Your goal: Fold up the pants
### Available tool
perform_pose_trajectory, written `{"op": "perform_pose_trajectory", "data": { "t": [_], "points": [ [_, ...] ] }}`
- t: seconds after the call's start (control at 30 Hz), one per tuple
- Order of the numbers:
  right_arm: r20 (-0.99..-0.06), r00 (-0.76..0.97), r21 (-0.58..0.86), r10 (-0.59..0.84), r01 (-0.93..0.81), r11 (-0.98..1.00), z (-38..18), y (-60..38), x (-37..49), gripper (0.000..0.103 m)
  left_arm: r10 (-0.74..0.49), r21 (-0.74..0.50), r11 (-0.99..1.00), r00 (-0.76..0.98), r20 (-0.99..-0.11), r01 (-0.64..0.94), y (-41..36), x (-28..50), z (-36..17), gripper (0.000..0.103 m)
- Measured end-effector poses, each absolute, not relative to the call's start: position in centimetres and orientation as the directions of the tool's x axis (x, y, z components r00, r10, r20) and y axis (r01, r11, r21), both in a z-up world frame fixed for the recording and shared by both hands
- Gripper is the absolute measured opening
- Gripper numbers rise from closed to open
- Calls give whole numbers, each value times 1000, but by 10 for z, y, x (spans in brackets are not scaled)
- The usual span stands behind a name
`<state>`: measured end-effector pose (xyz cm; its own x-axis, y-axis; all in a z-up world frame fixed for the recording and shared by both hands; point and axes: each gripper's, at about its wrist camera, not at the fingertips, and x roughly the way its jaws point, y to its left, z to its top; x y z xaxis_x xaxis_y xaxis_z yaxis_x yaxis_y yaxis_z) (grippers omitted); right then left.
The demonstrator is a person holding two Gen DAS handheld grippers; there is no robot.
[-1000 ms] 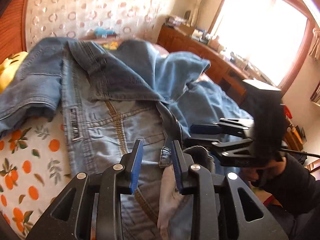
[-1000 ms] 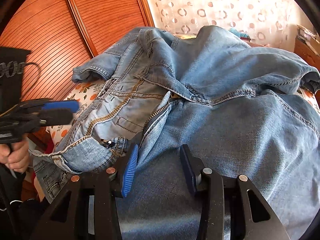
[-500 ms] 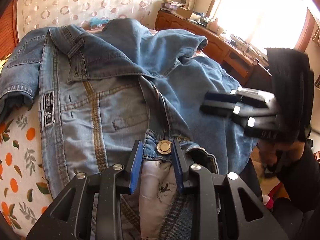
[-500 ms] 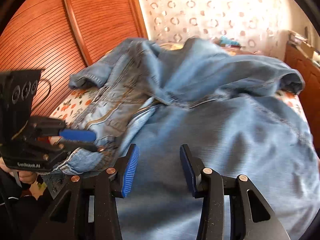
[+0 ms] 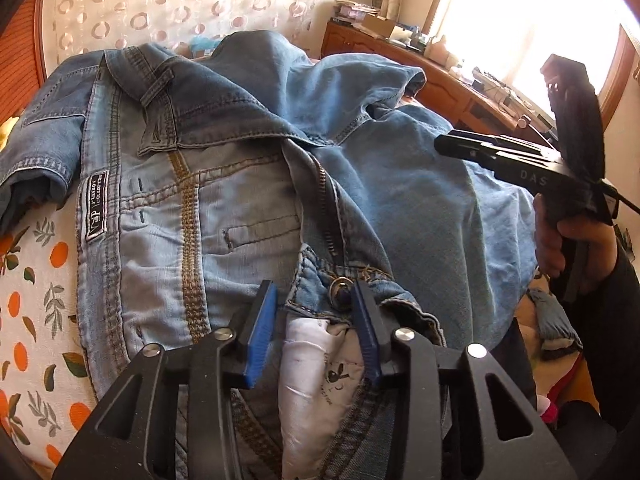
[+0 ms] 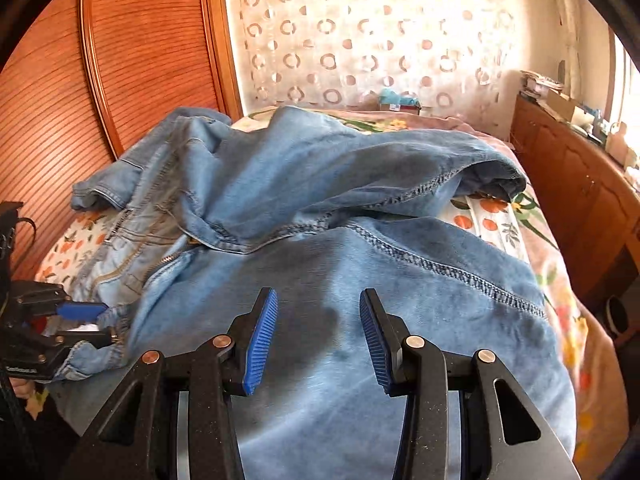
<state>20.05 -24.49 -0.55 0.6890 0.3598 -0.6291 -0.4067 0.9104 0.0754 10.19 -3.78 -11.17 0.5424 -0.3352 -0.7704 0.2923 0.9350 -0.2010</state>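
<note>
Light blue denim pants [image 5: 240, 184] lie crumpled on the bed, waistband and open zipper toward me, legs heaped over each other. My left gripper [image 5: 316, 320] is open, its jaws on either side of the waistband button [image 5: 339, 286] and white pocket lining [image 5: 316, 364]. In the right wrist view the pants [image 6: 360, 280] fill the middle. My right gripper [image 6: 318, 332] is open and empty above the denim; it shows at the right of the left wrist view [image 5: 500, 156]. The left gripper [image 6: 80, 320] shows at the waistband.
The bed has an orange-print sheet [image 5: 28, 300]. A wooden slatted wardrobe [image 6: 100, 60] stands at the left, a patterned curtain [image 6: 380, 40] behind the bed, and a wooden dresser with clutter [image 6: 580, 168] along the right by the bright window.
My left gripper moved up to the waistband, its jaws now astride the button. My right gripper drew back to the right and rose above the denim. Both stayed open.
</note>
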Motion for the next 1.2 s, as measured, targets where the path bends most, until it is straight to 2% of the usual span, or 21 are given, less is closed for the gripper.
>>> {"op": "perform_pose_trajectory", "data": {
  "t": [0.17,0.2,0.33,0.37,0.47,0.63,0.73,0.83,1.03,1.2],
  "points": [
    [-637,696,31,331,-406,913,-14,-240,211,45,-313,-171,940,550,-775,294,-44,103,-111,43],
    [-639,696,25,328,-407,913,-16,-239,213,45,-321,-178,938,551,-770,297,-44,103,-112,35],
    [-645,698,6,311,-402,915,-25,-237,220,45,-341,-183,930,564,-752,318,-44,96,-109,22],
    [-646,697,8,312,-403,915,-26,-238,222,45,-338,-179,932,576,-744,316,-42,94,-107,11],
    [-647,685,46,335,-403,914,-30,-243,227,45,-372,-222,923,576,-728,315,-36,93,-103,9],
    [-636,685,85,356,-397,914,-32,-251,228,45,-369,-215,924,599,-711,315,-27,90,-93,7],
    [-631,686,89,361,-398,913,-33,-252,228,45,-338,-177,936,629,-700,306,-14,92,-80,7],
    [-624,690,96,365,-396,913,-34,-253,224,45,-243,-91,963,674,-698,253,8,102,-70,5],
    [-610,701,104,369,-391,914,-35,-256,221,45,-157,-53,984,688,-708,170,53,141,-63,5],
    [-614,696,111,373,-392,913,-37,-256,222,45,-110,-19,990,679,-726,141,60,167,-73,5]
  ]
}}
